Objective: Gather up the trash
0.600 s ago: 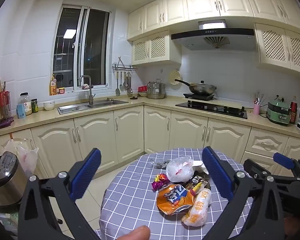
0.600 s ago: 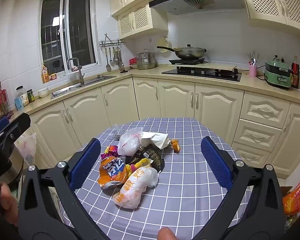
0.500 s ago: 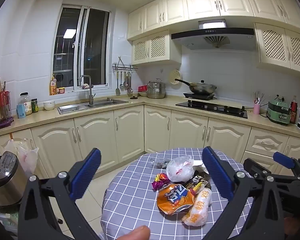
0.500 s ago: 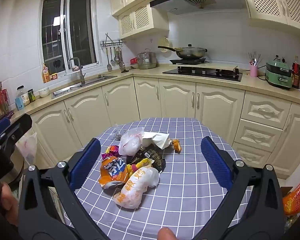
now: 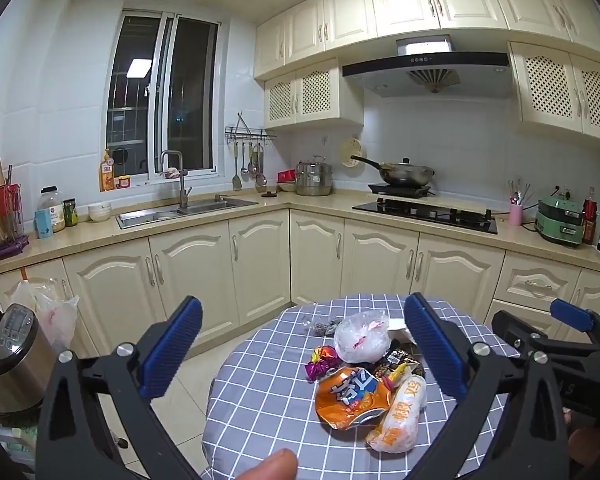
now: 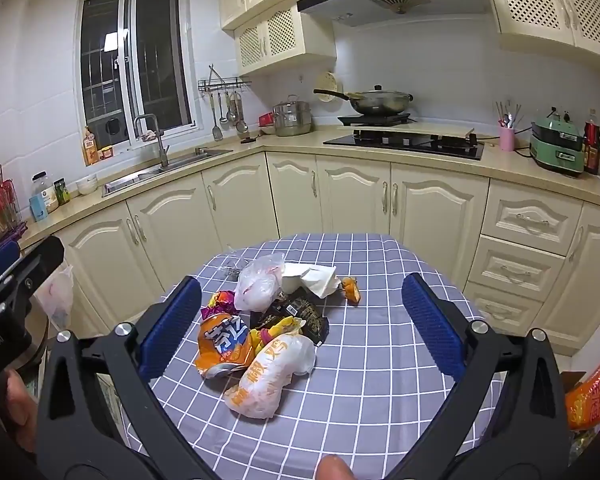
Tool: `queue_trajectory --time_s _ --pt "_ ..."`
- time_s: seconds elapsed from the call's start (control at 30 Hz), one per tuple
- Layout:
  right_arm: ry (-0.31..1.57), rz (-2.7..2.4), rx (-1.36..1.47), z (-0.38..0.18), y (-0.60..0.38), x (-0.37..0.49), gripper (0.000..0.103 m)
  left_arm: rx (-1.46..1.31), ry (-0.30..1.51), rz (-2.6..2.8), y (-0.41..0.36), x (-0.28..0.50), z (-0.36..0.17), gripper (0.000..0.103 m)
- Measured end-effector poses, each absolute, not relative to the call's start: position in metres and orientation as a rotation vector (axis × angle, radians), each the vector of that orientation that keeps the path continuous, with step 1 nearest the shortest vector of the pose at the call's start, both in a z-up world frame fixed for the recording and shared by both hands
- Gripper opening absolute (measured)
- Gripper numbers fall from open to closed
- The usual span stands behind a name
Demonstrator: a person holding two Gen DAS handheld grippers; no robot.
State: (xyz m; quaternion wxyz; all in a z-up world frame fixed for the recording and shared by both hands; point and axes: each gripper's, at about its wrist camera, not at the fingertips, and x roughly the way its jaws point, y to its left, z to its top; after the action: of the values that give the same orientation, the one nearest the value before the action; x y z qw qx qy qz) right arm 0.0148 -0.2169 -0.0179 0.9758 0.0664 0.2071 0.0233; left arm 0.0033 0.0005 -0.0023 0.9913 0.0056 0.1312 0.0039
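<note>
From the left wrist view, the collecting has not begun, I think: the trash lies in one heap on the round table with the blue-and-white checked cloth [image 5: 260, 392], and nothing is lifted. The left gripper [image 5: 304, 354] is spread wide and empty, well short of the heap and tilted a little downward. Between its blue fingers I see the crumpled orange snack bag [image 5: 348, 396], the white-and-orange plastic wrapper [image 5: 400, 420] beside it, the thin clear plastic bag [image 5: 360, 340] behind, and a small purple candy wrapper [image 5: 320, 362]. The right gripper [image 5: 572, 316] appears at the right edge, beside the table. From the right wrist view, the right gripper [image 6: 300, 324] is also fully released, holds nothing, and points more steeply down at the table, with the heap toward its left finger. Here the orange snack bag [image 6: 224, 344] touches the white-and-orange wrapper [image 6: 272, 372]; a black foil packet [image 6: 300, 312] and white crumpled paper tissue [image 6: 312, 276] lie behind, and a small orange scrap [image 6: 352, 289] sits apart. The next move probably calls for one gripper to come forward and down and close on a near piece. No bin is clearly visible to me.
</note>
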Motion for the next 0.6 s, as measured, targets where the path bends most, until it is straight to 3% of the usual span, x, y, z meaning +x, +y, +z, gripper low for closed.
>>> queue_trajectory --time_s 0.6 --pt "0.44 0.059 0.127 -0.021 -0.214 0.023 0.098 -0.016 0.288 -0.013 0.003 0.014 -0.014 0.099"
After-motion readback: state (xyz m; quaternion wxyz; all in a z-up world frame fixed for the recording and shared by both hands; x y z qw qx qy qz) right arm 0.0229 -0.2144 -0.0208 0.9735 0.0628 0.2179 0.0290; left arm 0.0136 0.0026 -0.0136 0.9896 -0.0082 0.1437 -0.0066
